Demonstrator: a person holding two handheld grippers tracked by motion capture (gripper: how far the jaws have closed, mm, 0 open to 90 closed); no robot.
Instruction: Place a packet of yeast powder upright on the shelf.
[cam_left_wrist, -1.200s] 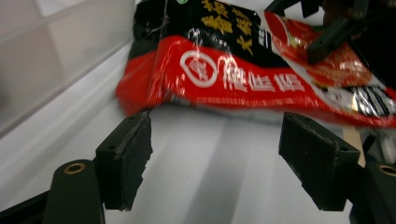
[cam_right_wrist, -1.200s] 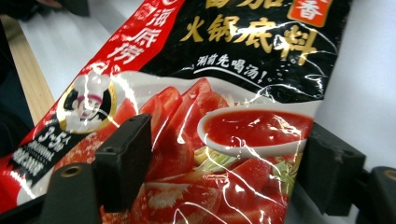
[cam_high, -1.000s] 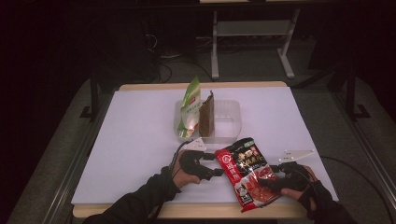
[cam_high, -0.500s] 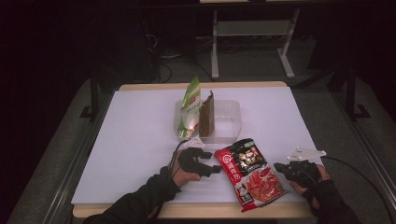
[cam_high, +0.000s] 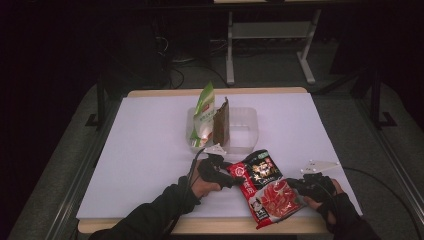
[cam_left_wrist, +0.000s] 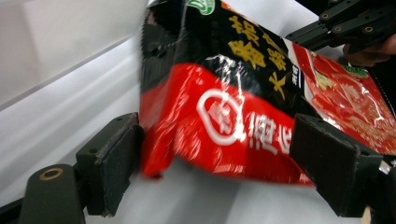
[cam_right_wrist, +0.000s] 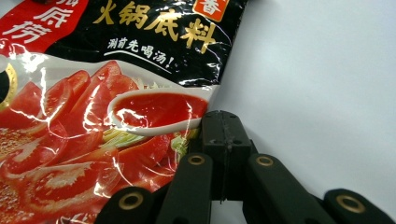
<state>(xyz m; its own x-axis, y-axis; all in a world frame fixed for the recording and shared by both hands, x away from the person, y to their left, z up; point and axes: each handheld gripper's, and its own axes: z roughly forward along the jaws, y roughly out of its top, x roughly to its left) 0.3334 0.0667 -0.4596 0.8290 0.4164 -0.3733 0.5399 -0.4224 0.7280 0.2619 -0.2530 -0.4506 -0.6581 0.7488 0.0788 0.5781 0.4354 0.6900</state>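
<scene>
Glossy red-and-black sauce packet (cam_high: 265, 187), a flat, crinkled foil-plastic pouch, lying on the white table surface (cam_high: 150, 150) near its front edge, between the two hand-held grippers. Its upper part is black with yellow and white printed characters and a red band bearing a white emblem; its lower part shows sliced tomatoes and a white spoon of red sauce. The film catches bright highlights and creases.

Left gripper (cam_left_wrist: 219, 172): matte black jaws with flat, rubbery rectangular pads, standing wide apart on either side of the packet's red-banded end. The packet's edge lies between them, lifted slightly off the table, with the left pad close against its corner; the jaws are not closed on it.

Right gripper (cam_right_wrist: 223, 140): black hinged links with brass-coloured pivots; its jaws are pressed together with no gap, the tips at the packet's edge beside the printed spoon. Whether film is pinched between them cannot be told.

Beyond the packet, at mid-table, a clear, rounded-rectangular plastic tray (cam_high: 245, 132) holds a green-and-white pouch (cam_high: 202, 117) and a dark brown flat packet (cam_high: 221, 122), both standing upright on edge side by side in its left part.
</scene>
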